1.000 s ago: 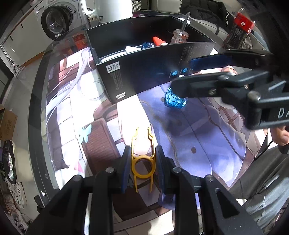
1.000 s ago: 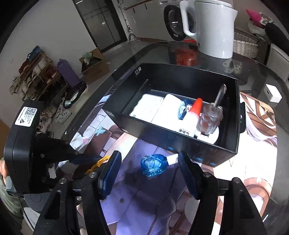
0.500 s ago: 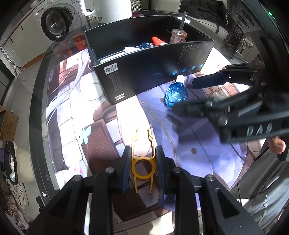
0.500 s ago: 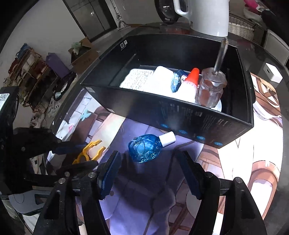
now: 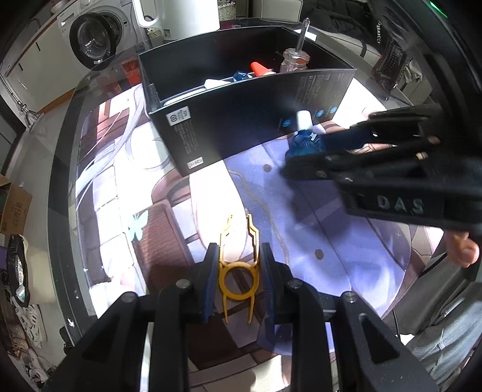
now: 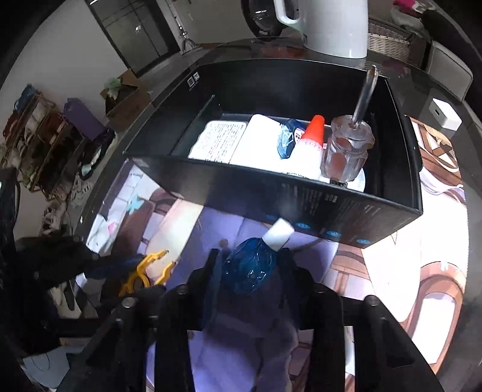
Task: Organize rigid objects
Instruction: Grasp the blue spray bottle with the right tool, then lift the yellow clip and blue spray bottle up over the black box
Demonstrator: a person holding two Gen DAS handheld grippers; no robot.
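My right gripper (image 6: 248,265) is shut on a blue faceted bottle (image 6: 248,271) with a white cap, held just in front of the black box (image 6: 301,199); the bottle also shows in the left wrist view (image 5: 304,141) between the right gripper's fingers (image 5: 337,141). My left gripper (image 5: 238,265) is shut on a yellow plastic clip (image 5: 238,268) low over the printed mat; the clip also shows in the right wrist view (image 6: 144,271). The box holds a screwdriver (image 6: 349,147), a glue bottle with an orange tip (image 6: 310,141), a blue item and white packs.
A white kettle (image 6: 328,24) stands behind the box. A washing machine (image 5: 93,42) is beyond the round glass table's edge (image 5: 63,156). A small white cube (image 6: 446,113) lies at the right. Shoes and a cardboard box are on the floor to the left.
My right gripper has moved down around the blue bottle and closed on it; the bottle now points cap-up toward the box. My left gripper has stayed on the yellow clip.
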